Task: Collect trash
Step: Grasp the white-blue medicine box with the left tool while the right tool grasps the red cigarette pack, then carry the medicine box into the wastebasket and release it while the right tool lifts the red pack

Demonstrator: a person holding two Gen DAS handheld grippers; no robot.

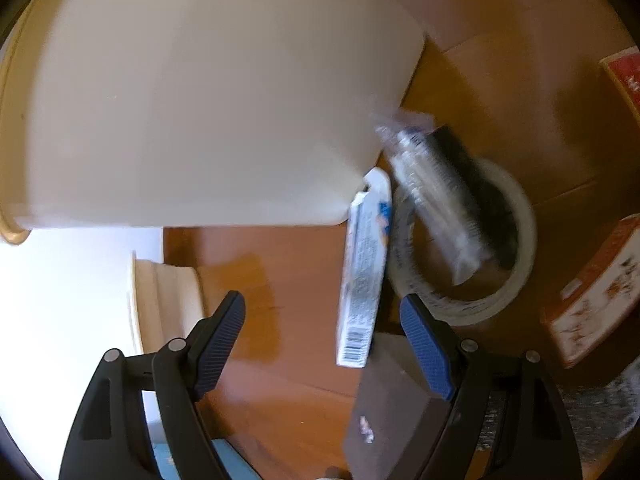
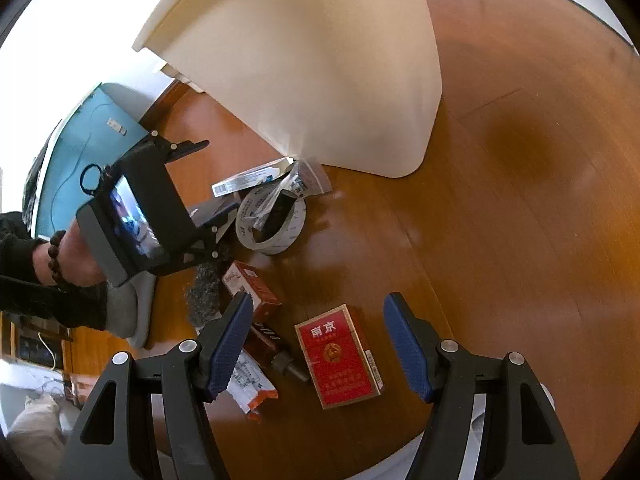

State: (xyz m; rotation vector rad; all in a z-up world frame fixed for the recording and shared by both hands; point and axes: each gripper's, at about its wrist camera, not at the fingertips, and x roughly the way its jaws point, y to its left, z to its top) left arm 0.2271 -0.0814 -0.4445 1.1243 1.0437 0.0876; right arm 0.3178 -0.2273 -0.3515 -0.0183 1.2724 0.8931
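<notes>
Left wrist view. Left gripper (image 1: 322, 344) spread wide, holding nothing. Cream trash bin (image 1: 192, 92) fills the upper frame, seemingly tipped on its side on the wooden desk (image 1: 280, 264). Just ahead of the fingers, slightly toward the right finger (image 1: 426, 350), lies a white barcode packet (image 1: 365, 268); its long axis runs nearly straight away from the camera, near end level with the fingertips, far end touching the bin's corner. Beside it a tape roll (image 1: 468, 240) with a clear plastic wrapper (image 1: 436, 196) lying across it. A dark flat card (image 1: 384, 412) sits under the right finger. An orange-and-white box (image 1: 592, 292) at far right, well apart.

Right wrist view. Right gripper (image 2: 318, 344) also spread wide and empty. A red cigarette pack (image 2: 340, 356) lies flat on the desk between the fingers, a bit nearer the camera than the tips, long axis roughly along the reach, tilted slightly. A brown bottle (image 2: 276, 348) and a torn wrapper (image 2: 248, 384) lie by the left finger. The left gripper shows further off, over the packet and tape roll.

Judgement: right hand is nearer the cigarette pack, left hand nearer the packet. For the left, the packet's narrow width lies across the finger gap, so a short advance and a slight shift right should straddle it.
</notes>
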